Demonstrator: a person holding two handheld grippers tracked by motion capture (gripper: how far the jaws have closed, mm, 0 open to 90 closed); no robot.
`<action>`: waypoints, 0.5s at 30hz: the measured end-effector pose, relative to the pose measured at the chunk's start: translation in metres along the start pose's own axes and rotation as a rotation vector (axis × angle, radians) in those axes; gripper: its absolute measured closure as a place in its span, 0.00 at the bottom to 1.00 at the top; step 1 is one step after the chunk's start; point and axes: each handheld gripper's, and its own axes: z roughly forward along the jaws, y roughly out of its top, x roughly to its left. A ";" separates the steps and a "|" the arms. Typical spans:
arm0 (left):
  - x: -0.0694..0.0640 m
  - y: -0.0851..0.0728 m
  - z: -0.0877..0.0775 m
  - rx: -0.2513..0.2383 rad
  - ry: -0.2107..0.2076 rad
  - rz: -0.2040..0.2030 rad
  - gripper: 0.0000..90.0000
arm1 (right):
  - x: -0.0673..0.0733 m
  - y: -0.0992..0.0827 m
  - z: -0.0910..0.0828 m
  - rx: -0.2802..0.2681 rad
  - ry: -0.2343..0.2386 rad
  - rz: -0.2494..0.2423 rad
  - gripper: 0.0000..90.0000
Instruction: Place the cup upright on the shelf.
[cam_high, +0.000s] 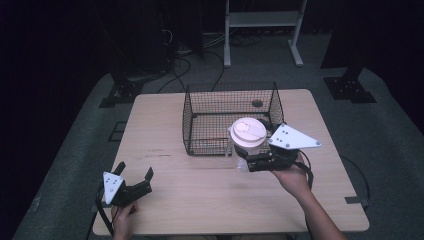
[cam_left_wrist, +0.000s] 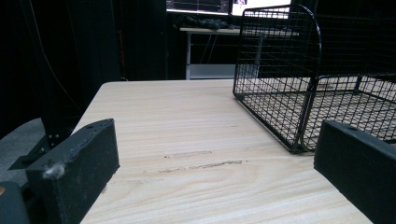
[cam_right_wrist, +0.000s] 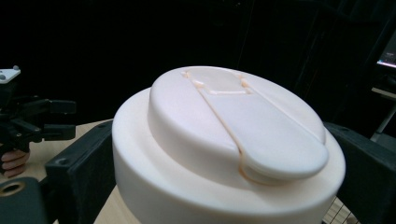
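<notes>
A container with a wide white lid (cam_high: 247, 132) and a clear body is held at the front wall of the black wire basket (cam_high: 230, 87), near its right corner. My right gripper (cam_high: 248, 150) is shut on it, one jaw on each side just below the lid (cam_right_wrist: 224, 154). I cannot tell whether the container touches the table. My left gripper (cam_high: 135, 170) rests low at the table's front left, open, with nothing between its jaws (cam_left_wrist: 215, 158). It faces the basket (cam_left_wrist: 280, 70) across bare wood. The left gripper (cam_right_wrist: 28, 121) also appears far off in the right gripper view.
The light wooden table (cam_high: 200, 200) has the basket standing at its middle back. Dark floor with cables and a white frame stand (cam_high: 262, 20) lie beyond the far edge. Black stand feet (cam_high: 350, 87) sit on the floor at both back corners.
</notes>
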 end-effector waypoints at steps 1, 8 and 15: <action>0.000 0.000 0.000 -0.001 0.001 -0.001 0.00 | -0.001 0.002 0.001 0.002 0.005 0.001 0.05; 0.000 0.000 0.000 -0.001 0.001 -0.005 0.00 | -0.007 0.017 0.007 -0.006 0.011 -0.005 0.05; 0.000 0.000 0.000 -0.001 0.001 -0.006 0.00 | -0.015 0.031 0.015 -0.005 -0.009 -0.018 0.05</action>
